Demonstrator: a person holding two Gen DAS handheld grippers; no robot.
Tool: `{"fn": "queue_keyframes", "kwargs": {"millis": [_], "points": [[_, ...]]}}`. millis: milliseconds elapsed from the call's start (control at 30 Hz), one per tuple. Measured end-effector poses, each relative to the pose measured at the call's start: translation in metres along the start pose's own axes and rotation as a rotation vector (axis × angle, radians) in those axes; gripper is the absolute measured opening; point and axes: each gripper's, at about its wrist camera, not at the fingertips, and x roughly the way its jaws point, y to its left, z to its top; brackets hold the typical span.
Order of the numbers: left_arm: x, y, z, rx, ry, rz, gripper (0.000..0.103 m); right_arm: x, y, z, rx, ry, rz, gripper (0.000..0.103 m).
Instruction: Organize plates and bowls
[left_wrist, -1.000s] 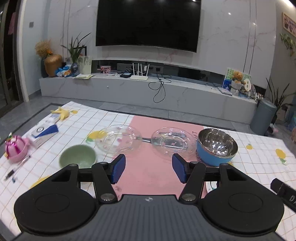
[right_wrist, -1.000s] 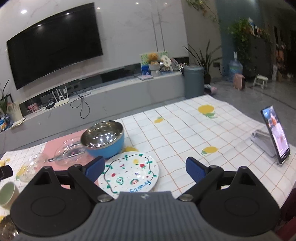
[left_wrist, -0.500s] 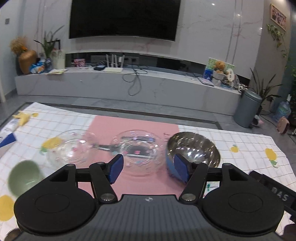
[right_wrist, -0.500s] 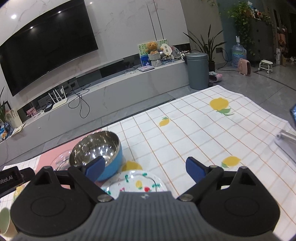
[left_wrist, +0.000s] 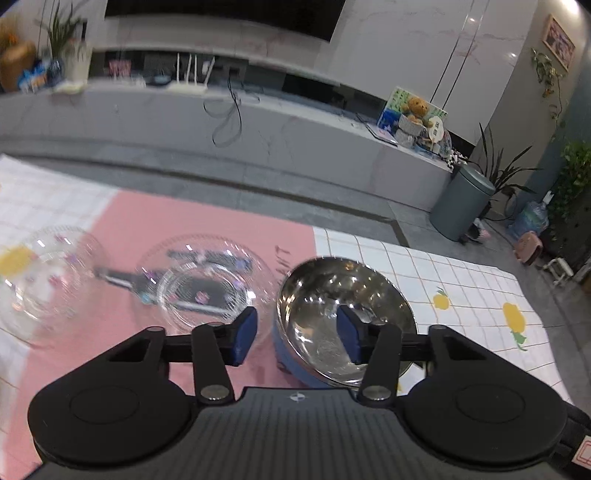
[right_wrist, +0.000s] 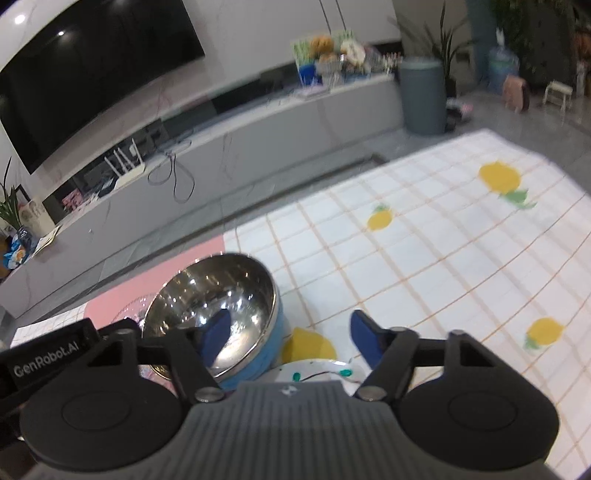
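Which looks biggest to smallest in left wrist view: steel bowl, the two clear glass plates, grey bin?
1. steel bowl, though it sits nearest the camera.
2. Two clear glass plates: alike, left one blurred and cut off, not ranked.
3. grey bin, far off, so unsure.

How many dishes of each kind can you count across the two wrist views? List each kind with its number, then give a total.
Clear glass dishes: 2
Steel bowl with blue outside: 1
White painted plate: 1
Total: 4
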Motion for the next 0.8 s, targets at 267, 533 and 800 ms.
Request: {"fn": "queue_keyframes", "kwargs": {"millis": [267,533,800], "points": [[0.025,0.004,-0.004,-0.059,0.093,0.006,0.029,0.027,0.003,-0.001,0.035,0.126,0.069,0.042],[0.022,0.001,-0.004,-0.044,0.1,0.034,0.019,0.032,0.006,0.002,0.061,0.169,0.094,0.022],[-0.007,-0.005,0.0,-0.037,0.077,0.044,0.019,0.002,0.009,0.003,0.074,0.155,0.106,0.019]]}}
